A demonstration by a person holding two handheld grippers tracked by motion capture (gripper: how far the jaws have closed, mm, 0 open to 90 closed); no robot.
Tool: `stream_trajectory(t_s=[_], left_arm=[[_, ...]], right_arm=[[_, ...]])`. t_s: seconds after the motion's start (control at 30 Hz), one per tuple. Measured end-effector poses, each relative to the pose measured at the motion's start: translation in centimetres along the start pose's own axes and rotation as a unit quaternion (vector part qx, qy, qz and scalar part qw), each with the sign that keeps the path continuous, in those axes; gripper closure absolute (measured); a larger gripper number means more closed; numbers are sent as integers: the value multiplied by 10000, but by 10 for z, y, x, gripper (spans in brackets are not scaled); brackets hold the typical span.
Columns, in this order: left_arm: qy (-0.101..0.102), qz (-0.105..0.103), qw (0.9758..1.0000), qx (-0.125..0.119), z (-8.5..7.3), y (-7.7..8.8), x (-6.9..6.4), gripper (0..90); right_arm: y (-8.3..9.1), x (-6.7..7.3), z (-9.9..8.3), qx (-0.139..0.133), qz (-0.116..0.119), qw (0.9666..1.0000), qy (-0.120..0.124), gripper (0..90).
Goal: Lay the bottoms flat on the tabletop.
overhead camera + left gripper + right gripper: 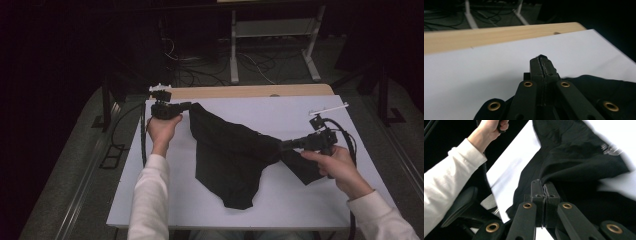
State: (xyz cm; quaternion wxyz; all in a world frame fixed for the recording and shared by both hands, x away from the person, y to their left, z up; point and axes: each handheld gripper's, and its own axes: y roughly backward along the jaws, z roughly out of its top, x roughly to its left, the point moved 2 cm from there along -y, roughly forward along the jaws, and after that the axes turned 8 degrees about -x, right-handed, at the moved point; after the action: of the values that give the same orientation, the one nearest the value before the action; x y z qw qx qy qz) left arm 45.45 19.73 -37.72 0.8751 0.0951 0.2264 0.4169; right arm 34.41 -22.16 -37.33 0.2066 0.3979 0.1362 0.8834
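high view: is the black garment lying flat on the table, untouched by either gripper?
No: both the left gripper and the right gripper pinch edges of the black garment, which hangs stretched between them over the white table.

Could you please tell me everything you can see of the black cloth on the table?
The black cloth looks like a thin, matte garment, rumpled and partly folded, stretched across the white table. The left gripper pinches its far left corner, and the right gripper pinches a fold near its right side. The middle sags toward the near edge, and a small white print shows in the right gripper view.
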Motion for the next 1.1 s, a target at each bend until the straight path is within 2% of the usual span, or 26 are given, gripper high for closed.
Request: stream_trajectory(t_s=[0.03,0.1,0.17,0.23,0.33,0.4,0.47,0.5,0.57,0.67,0.77,0.87,0.97,1.0,1.07,1.1], left_arm=[[25,-3,10000,9,-11,4,0,895],[103,47,9999,121,-32,11,4,895],[281,120,9995,122,-48,20,10,895],[452,170,9988,44,-59,30,16,895],[590,188,9981,-54,-68,39,20,895],[560,201,9982,-44,-72,42,20,895],[526,167,9985,-52,-75,44,18,895],[452,171,9988,-24,-76,45,17,895],[313,188,9993,63,-78,44,14,894],[267,169,9995,90,-79,45,13,894],[224,118,9997,65,-78,45,11,895],[120,86,9998,116,-79,46,9,894],[111,58,9999,99,-79,46,8,894],[113,59,9999,92,-80,46,8,894],[97,53,9999,115,-81,47,9,894],[99,55,9999,121,-81,47,9,894]], right_arm=[[-7,3,-11,152,65,9999,1,870],[-25,10,-35,623,220,9978,76,870],[-43,14,-60,1105,322,9933,59,870],[-57,16,-80,1414,337,9894,7,870],[-68,20,-96,1531,413,9873,-31,869],[-74,22,-102,1589,415,9864,-16,868],[-78,24,-108,1738,421,9839,32,858],[-80,26,-110,1840,420,9820,36,828],[-82,28,-113,1962,369,9798,131,702],[-79,29,-107,1798,189,9828,380,575],[-69,22,-87,1299,24,9906,432,496],[-58,9,-61,819,-422,9948,430,421],[-52,-8,-33,363,-772,9959,300,407],[-52,-14,-25,271,-936,9948,281,407],[-55,-25,-11,190,-1379,9896,364,406],[-58,-32,-6,178,-1450,9888,304,410]])
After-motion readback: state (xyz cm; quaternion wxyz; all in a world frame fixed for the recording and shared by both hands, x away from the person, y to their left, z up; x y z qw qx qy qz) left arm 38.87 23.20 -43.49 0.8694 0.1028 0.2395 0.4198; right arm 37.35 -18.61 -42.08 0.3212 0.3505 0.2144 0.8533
